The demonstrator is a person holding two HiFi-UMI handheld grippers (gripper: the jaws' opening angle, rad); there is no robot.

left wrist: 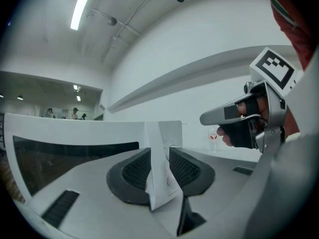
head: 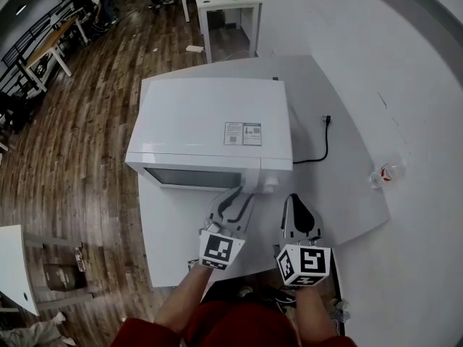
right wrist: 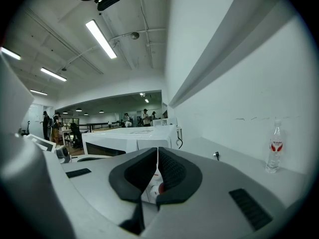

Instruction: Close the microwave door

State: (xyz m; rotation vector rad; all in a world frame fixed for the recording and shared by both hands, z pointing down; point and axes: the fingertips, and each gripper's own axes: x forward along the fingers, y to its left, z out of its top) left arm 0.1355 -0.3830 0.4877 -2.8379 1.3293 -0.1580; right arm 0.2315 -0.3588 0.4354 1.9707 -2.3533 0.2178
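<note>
A white microwave [head: 210, 121] stands on a white table [head: 181, 230], its door [head: 192, 177] almost flush with the front. My left gripper [head: 239, 196] is at the door's right end. In the left gripper view the door's white free edge [left wrist: 151, 148] stands between the black pads, and my left gripper [left wrist: 160, 171] is shut on it. My right gripper [head: 297, 202] hovers just to the right, in front of the control panel, apart from the microwave. In its own view the right gripper [right wrist: 157, 171] is shut with nothing between the pads, and the microwave [right wrist: 134, 143] lies ahead to the left.
A black power cord [head: 322, 147] runs over the table right of the microwave. A water bottle [head: 385, 173] stands at the table's right edge by the white wall. Wooden floor lies to the left, and a small white table [head: 228, 9] stands far behind.
</note>
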